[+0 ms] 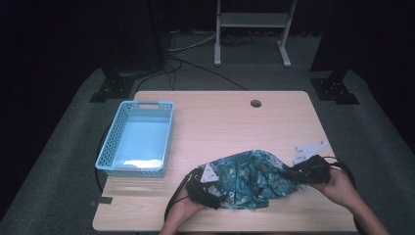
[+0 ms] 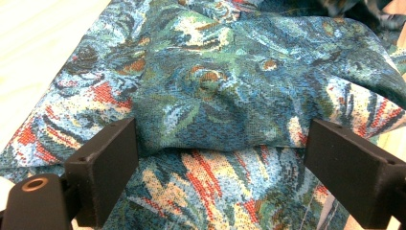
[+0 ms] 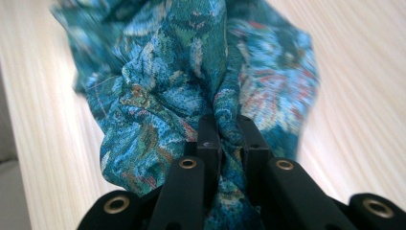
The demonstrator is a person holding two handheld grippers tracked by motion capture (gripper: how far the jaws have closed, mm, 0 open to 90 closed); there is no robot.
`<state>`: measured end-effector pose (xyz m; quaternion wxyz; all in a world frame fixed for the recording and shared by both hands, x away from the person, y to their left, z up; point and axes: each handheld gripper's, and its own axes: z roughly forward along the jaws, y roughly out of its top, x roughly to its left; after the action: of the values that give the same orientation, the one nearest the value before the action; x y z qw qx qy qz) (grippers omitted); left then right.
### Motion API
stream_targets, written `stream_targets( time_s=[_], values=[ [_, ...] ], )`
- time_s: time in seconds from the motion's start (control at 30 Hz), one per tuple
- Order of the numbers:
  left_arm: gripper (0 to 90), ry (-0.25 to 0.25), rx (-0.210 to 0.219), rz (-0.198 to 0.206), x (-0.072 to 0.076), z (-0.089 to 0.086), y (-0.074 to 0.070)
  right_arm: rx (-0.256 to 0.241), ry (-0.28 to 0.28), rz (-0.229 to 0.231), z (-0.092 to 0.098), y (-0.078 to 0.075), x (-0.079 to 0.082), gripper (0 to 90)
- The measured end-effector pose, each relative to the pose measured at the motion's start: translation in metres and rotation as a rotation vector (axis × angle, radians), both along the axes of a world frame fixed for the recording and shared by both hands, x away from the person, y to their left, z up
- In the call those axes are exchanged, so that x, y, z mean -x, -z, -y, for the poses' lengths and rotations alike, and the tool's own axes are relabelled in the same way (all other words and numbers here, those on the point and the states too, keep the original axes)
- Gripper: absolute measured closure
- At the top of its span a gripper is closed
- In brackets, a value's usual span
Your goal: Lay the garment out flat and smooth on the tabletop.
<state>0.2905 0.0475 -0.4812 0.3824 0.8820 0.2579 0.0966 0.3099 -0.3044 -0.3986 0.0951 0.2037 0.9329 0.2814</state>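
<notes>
A teal patterned cloth point(image 1: 247, 177) with red and cream marks lies crumpled near the table's front edge. My left gripper point(image 1: 214, 192) sits at its left end, jaws wide open over the fabric point(image 2: 215, 96), with cloth lying between and under them. At the cloth's right end my right gripper point(image 1: 295, 172) is shut on a bunched fold point(image 3: 229, 125), which is pinched tight between the two black jaws. The rest of the cloth point(image 3: 191, 62) stretches away from that pinch over the wood.
A light blue perforated basket point(image 1: 138, 138) stands on the left of the wooden table point(image 1: 235, 122). A round cable hole point(image 1: 255, 103) is near the far edge. A white frame point(image 1: 253, 29) and dark stands are on the floor beyond.
</notes>
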Motion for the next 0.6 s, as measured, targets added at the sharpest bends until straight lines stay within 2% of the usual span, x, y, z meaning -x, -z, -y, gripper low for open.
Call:
stream_targets(
  time_s=[0.1,0.3,0.5,0.6],
  values=[
    [11.1,0.0,-0.002,0.002,0.0,0.0,0.0,0.004,0.039,-0.018,0.017,0.008,0.002,82.2],
    [11.1,0.002,-0.004,0.004,0.0,0.0,0.0,-0.012,0.105,-0.08,0.045,0.033,0.004,80.1],
    [11.1,0.012,-0.013,0.003,-0.001,-0.001,-0.001,-0.056,0.139,-0.111,0.06,0.053,0.012,79.1],
    [11.1,0.014,-0.024,0.007,-0.002,-0.004,-0.001,-0.097,0.153,-0.114,0.064,0.06,0.014,79.1]
  ],
)
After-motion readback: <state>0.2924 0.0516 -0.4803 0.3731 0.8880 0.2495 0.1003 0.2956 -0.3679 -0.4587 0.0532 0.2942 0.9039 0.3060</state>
